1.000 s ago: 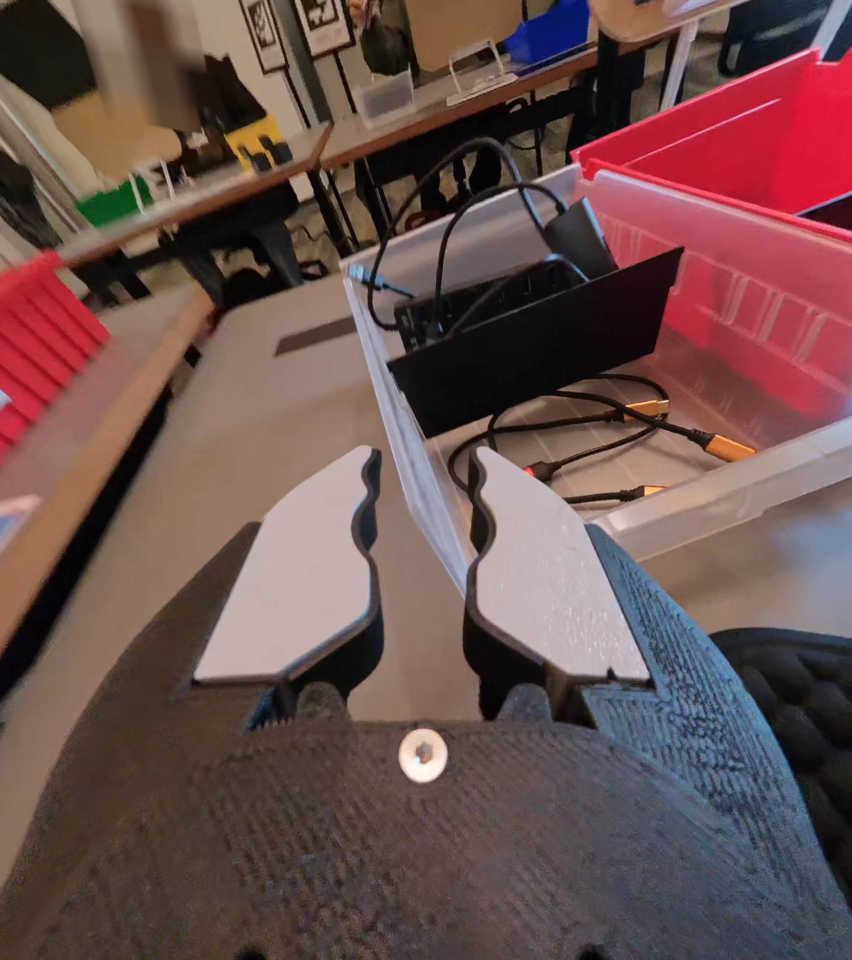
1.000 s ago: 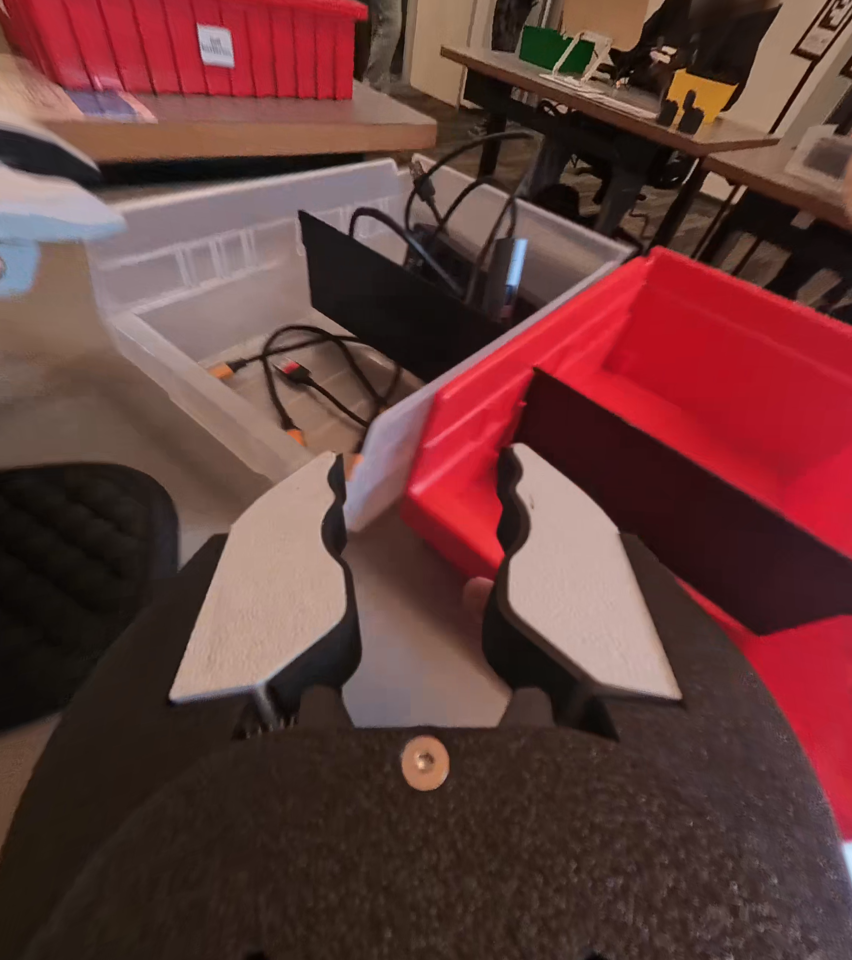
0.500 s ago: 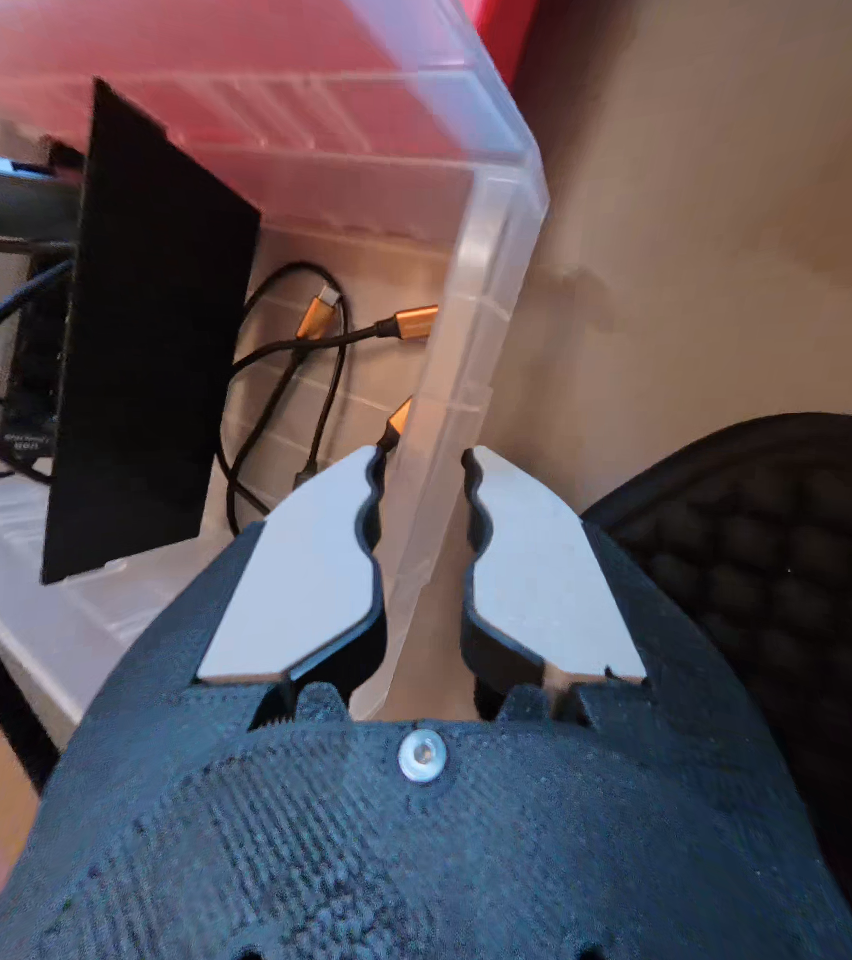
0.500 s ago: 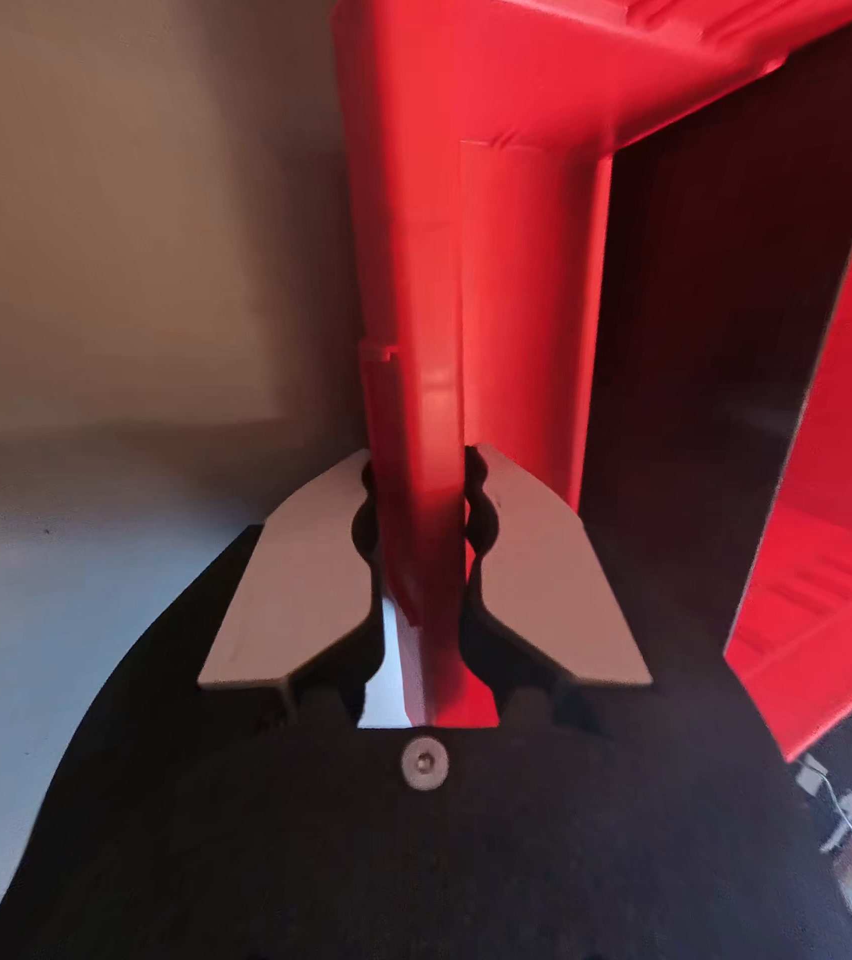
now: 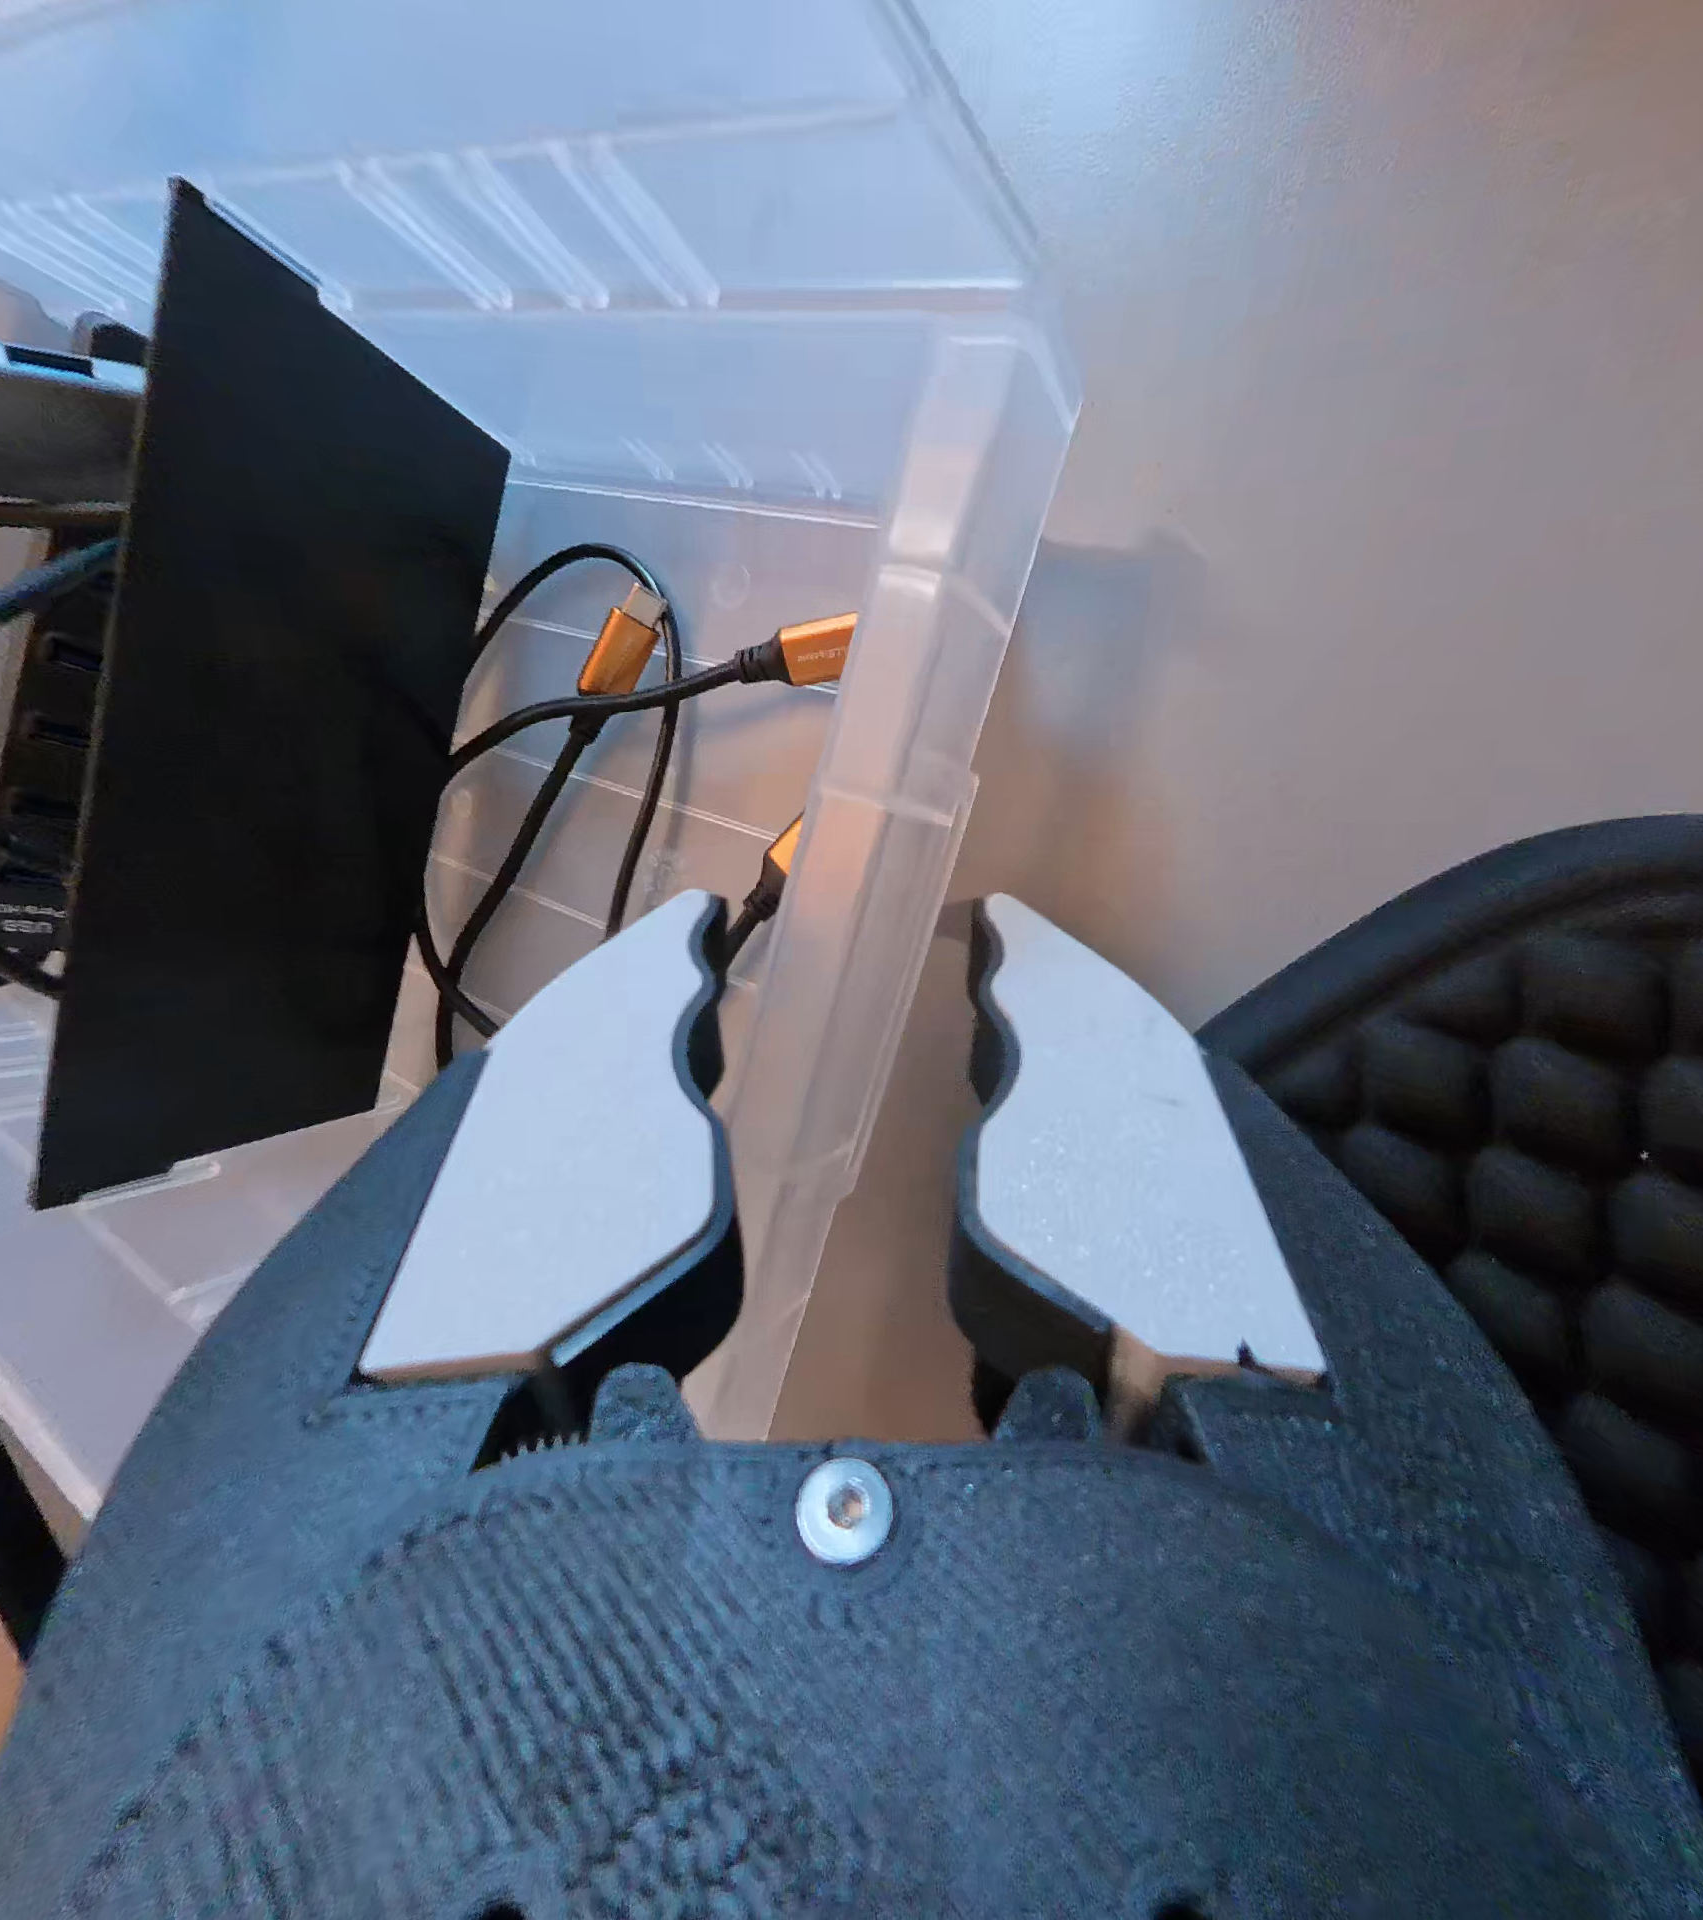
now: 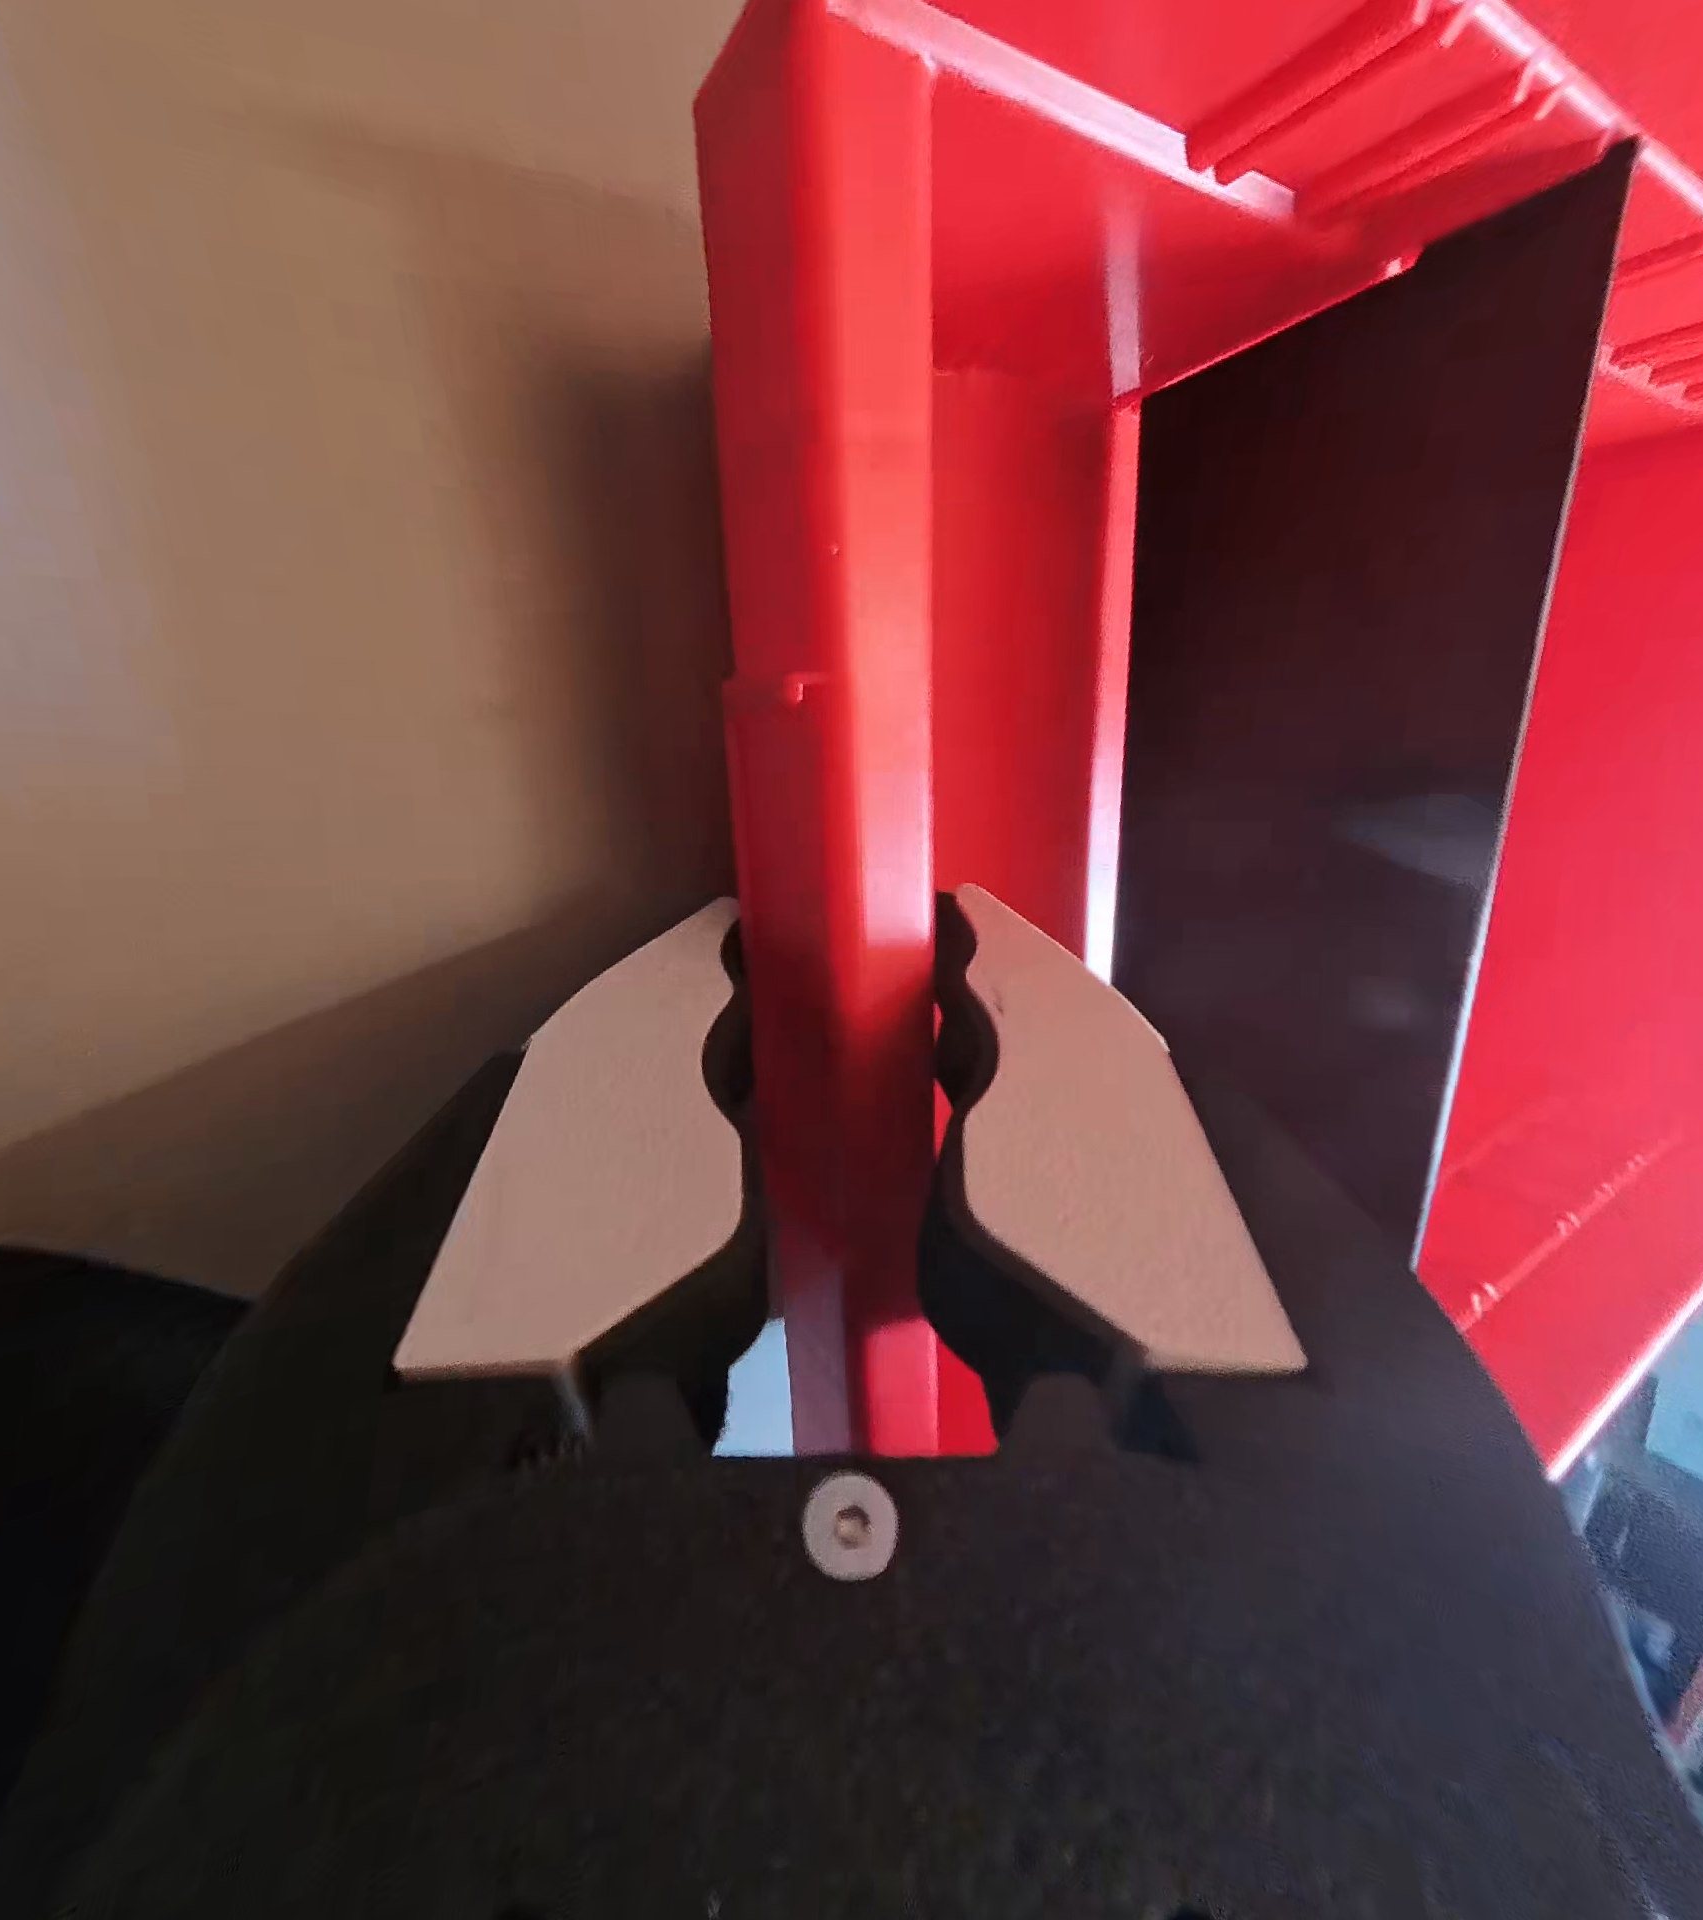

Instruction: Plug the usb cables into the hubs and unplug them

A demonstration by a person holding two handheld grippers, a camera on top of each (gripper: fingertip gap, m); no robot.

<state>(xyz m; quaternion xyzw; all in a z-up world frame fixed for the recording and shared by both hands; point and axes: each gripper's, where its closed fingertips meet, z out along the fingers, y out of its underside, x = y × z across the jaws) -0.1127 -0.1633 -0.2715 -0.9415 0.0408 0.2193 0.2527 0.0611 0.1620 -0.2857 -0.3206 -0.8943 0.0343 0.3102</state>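
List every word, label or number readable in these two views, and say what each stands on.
Orange plug in the clear bin: faint print along its shell, too small to read.
Black hub behind the black divider: white lettering, too blurred to read.
Right wrist view, red bin: no writing.

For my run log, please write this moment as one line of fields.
left tool: open, straddling clear bin wall | right tool: shut on red bin wall | usb cables: loose in clear bin, unplugged
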